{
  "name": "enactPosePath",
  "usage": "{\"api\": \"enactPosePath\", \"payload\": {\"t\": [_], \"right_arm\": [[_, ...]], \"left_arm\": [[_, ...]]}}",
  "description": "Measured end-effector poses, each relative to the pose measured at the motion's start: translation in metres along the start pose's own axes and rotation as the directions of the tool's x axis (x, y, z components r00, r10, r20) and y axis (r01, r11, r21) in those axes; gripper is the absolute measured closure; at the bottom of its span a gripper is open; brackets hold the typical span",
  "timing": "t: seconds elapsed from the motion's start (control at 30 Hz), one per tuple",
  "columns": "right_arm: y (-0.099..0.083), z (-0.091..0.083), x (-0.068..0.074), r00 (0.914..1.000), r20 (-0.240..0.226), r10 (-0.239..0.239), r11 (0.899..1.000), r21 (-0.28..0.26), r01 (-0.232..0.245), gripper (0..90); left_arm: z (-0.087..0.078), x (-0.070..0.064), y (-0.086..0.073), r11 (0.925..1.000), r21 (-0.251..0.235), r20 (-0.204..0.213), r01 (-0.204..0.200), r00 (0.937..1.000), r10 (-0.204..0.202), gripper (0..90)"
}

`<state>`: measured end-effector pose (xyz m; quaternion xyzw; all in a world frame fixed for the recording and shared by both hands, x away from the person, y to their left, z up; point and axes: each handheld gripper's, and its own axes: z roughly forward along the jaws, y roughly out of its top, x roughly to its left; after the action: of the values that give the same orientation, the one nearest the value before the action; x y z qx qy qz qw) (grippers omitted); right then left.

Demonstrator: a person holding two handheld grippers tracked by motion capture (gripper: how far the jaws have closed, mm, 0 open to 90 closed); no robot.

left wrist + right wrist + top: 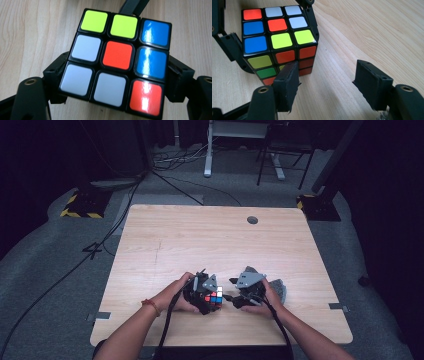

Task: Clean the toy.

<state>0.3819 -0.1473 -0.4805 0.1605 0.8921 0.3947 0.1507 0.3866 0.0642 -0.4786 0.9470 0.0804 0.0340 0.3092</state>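
A scrambled Rubik's cube (215,298) rests low on the wooden table (210,240) near its front edge. My left gripper (204,296) is shut on it, one jaw on each side. In the left gripper view the cube (117,55) shows a face of white, red, blue and yellow-green tiles, clamped by my left gripper (117,80). My right gripper (234,298) sits just right of the cube. In the right gripper view my right gripper (329,85) stands open over bare wood, and the cube (279,37) lies just beyond its left pad (287,85).
A round cable hole (252,220) sits near the table's far edge. Small metal brackets (339,306) stick out at the table's sides. Cables and yellow-black stand bases (82,205) lie on the grey floor beyond. The far half of the tabletop is bare wood.
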Motion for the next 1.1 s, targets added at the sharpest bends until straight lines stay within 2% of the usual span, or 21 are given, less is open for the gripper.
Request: {"api": "enactPosePath", "payload": {"t": [0.07, 0.17, 0.23, 0.33, 0.43, 0.47, 0.5, 0.6, 0.77, 0.83, 0.93, 0.97, 1.1], "right_arm": [[0.0, -0.001, -0.001, 0.9999, 0.002, 0.01, 1.0, -0.011, -0.01, 37.2], [0.0, -0.008, -0.005, 0.9997, -0.007, 0.025, 0.998, -0.061, -0.026, 39.4], [0.001, -0.011, -0.006, 0.9996, -0.006, 0.028, 0.997, -0.073, -0.029, 39.5], [0.002, -0.015, -0.006, 0.9998, 0.011, 0.018, 0.997, -0.077, -0.017, 41.0], [0.007, -0.02, -0.006, 0.9998, -0.008, 0.02, 0.992, -0.124, -0.02, 41.9], [0.009, -0.022, -0.004, 1.0, 0.001, 0.001, 0.992, -0.123, -0.001, 42.5], [0.011, -0.025, -0.002, 0.9995, 0.022, -0.024, 0.992, -0.126, 0.027, 43.8], [0.013, -0.028, -0.002, 0.9997, 0.016, -0.019, 0.989, -0.144, 0.021, 44.4], [0.015, -0.029, -0.003, 0.9995, 0.013, -0.027, 0.992, -0.124, 0.029, 40.4], [0.014, -0.03, -0.003, 0.9993, 0.017, -0.032, 0.993, -0.117, 0.034, 39.9], [0.011, -0.033, -0.005, 0.9997, 0.004, -0.026, 0.993, -0.111, 0.026, 38.9], [0.01, -0.034, -0.005, 0.9998, 0.0, -0.021, 0.994, -0.105, 0.021, 38.4], [0.001, -0.036, -0.01, 0.9998, -0.02, -0.007, 0.998, -0.063, 0.005, 38.0]], "left_arm": [[0.001, 0.0, 0.0, 0.9999, -0.016, -0.004, 0.001, 1.0, -0.001, 25.2], [-0.001, 0.0, 0.0, 0.9986, -0.051, 0.0, 0.011, 0.9999, -0.011, 30.5], [0.0, -0.001, 0.002, 0.9982, -0.06, -0.011, 0.001, 0.9999, -0.002, 31.1], [0.002, -0.001, 0.004, 0.9966, -0.082, -0.012, 0.007, 0.9999, -0.008, 31.8], [0.006, -0.004, 0.011, 0.995, -0.1, 0.004, -0.006, 1.0, 0.007, 32.8], [0.007, -0.005, 0.014, 0.9946, -0.1, -0.008, -0.025, 0.9997, 0.024, 32.2], [0.008, -0.006, 0.015, 0.9943, -0.104, -0.01, -0.024, 0.9997, 0.023, 32.4], [0.009, -0.005, 0.016, 0.9925, -0.12, -0.006, -0.023, 0.9997, 0.023, 32.8], [0.008, -0.004, 0.013, 0.9912, -0.128, -0.012, -0.033, 0.9994, 0.032, 33.3], [0.007, -0.003, 0.01, 0.9899, -0.14, -0.006, -0.023, 0.9997, 0.022, 33.3], [0.004, -0.002, 0.003, 0.9875, -0.157, 0.001, -0.013, 0.9999, 0.013, 33.3], [0.003, -0.002, 0.001, 0.9878, -0.155, -0.001, -0.021, 0.9998, 0.021, 33.3], [0.0, -0.002, -0.004, 0.9865, -0.164, -0.003, -0.009, 1.0, 0.008, 33.3]]}}
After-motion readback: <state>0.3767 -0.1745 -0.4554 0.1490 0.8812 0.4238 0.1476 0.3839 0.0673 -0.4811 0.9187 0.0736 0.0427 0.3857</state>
